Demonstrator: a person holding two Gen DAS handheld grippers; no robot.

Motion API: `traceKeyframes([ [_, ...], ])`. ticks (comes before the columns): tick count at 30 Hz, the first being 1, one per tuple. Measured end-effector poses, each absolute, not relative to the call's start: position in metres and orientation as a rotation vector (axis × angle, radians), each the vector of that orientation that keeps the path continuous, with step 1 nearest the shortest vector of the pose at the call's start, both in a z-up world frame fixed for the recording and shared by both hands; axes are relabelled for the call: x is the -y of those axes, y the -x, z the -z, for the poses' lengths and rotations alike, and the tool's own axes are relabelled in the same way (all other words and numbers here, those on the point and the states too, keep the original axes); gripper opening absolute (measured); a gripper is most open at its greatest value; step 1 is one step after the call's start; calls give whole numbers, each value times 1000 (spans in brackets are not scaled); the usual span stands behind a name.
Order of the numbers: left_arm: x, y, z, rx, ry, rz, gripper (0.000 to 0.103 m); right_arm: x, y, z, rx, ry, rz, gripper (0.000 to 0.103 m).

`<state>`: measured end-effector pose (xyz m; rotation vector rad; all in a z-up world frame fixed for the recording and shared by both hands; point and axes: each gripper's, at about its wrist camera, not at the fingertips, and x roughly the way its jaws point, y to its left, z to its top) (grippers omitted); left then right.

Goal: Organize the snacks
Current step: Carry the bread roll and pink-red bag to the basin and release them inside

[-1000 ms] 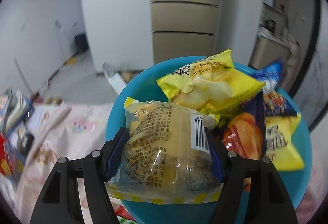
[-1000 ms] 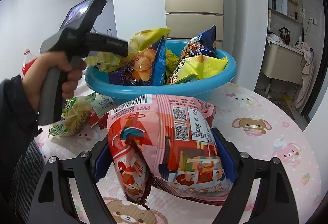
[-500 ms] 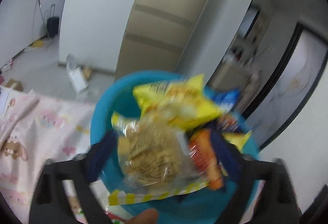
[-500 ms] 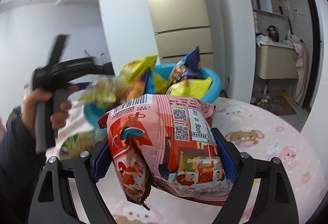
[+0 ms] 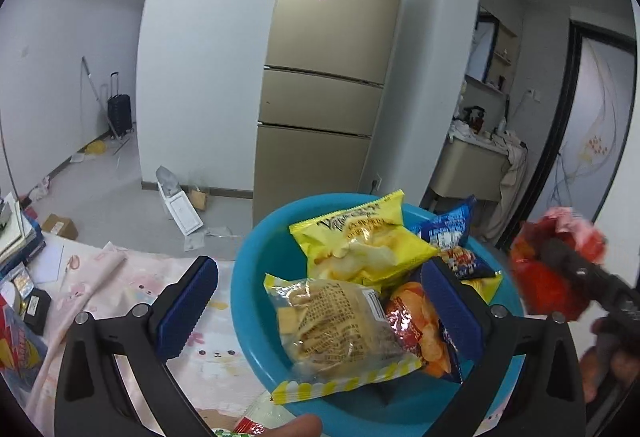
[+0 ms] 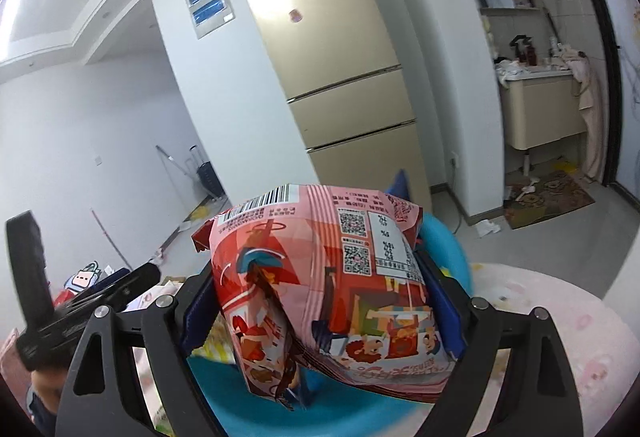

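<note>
The right gripper [image 6: 320,313] is loosening its jaws on the pink bag [image 6: 324,289] above the full bowl [image 5: 256,277], the left gripper [image 5: 316,309] is gaping empty, and the bag may be sliding off.

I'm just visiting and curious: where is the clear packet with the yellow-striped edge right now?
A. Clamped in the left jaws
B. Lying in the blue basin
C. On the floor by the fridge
B: the clear packet lies in the blue basin, left jaws wide apart.

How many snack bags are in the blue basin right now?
5 visible in the basin: clear noodle pack in front, yellow chip bag behind, orange bag, blue bag, another at right. More may be hidden underneath.
</note>
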<state>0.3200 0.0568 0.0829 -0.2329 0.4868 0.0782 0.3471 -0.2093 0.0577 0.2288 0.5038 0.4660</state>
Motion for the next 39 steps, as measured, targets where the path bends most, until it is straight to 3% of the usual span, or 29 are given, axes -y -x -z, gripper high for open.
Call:
traceKeyframes([
  [9,-72,-327,-76,-504,275,-160,103,180,-397,-26,-556,-86,-389,88],
  [12,-74,-334,-67,-550,310,-144,103,185,-404,-16,-616,-120,-411,90],
  [14,-75,-336,-62,-563,336,-143,103,191,-399,-20,-600,-134,-433,103],
  [20,-68,-333,-67,-591,341,-146,103,195,-387,-28,-608,-114,-411,103],
  [29,-47,-292,-128,-502,292,-110,103,189,-343,-82,-446,-50,-462,103],
  [39,-33,-260,-164,-388,186,-105,103,218,-262,-154,-222,-169,-501,103],
])
